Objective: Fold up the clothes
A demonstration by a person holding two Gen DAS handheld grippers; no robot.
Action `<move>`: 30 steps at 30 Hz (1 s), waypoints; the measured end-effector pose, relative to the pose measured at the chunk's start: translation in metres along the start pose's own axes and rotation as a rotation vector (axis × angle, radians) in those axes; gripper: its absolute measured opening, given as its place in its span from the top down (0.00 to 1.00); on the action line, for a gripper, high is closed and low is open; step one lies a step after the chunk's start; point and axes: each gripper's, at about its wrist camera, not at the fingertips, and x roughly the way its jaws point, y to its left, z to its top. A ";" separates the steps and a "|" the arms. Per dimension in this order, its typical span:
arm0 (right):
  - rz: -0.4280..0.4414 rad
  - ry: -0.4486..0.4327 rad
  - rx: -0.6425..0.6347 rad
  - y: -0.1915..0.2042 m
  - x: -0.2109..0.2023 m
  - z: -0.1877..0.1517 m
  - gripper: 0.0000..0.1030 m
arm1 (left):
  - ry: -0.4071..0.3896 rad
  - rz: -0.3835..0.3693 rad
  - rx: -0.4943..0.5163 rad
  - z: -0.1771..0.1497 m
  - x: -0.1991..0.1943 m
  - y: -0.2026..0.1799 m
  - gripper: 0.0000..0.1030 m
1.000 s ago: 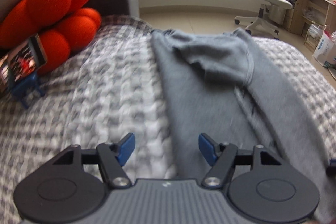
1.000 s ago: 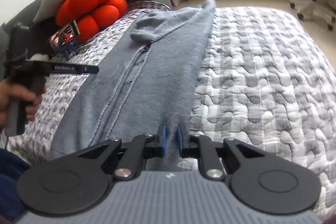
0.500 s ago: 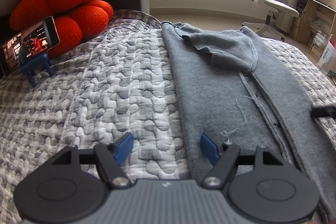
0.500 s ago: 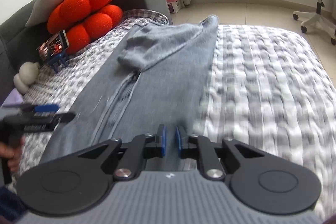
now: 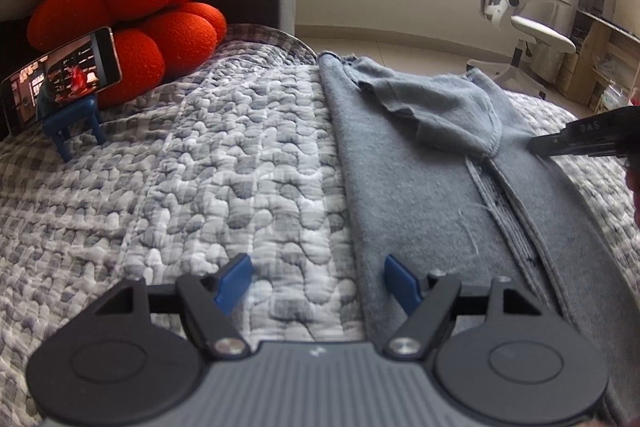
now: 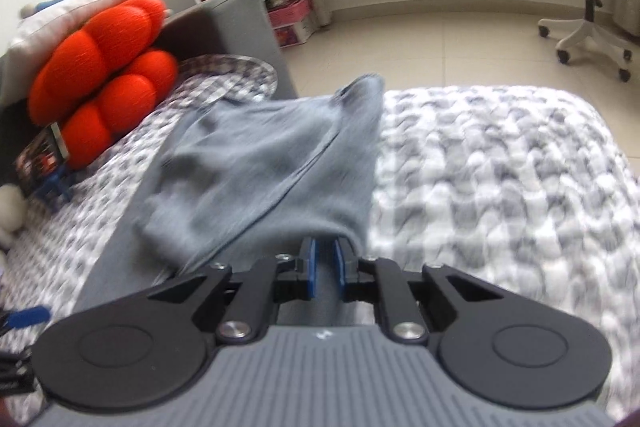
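A: Left wrist view: where is the garment?
B: A grey sweater [image 5: 420,195] lies lengthwise on the quilted bedspread [image 5: 224,187]. The left gripper [image 5: 316,281], spread wide, hovers over its near edge.
A: And the right gripper [image 6: 324,263]?
B: Pinching the sweater's edge, lifted, probably to fold it over.

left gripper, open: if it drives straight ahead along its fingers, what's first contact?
Probably the quilt. The left gripper is open over the left edge of the grey garment, so its right finger might touch cloth about as soon. Height above the bed is unclear.
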 end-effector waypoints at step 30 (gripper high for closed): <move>-0.059 -0.121 0.079 -0.039 0.082 0.082 0.94 | -0.046 -0.074 -0.058 0.048 0.061 0.010 0.28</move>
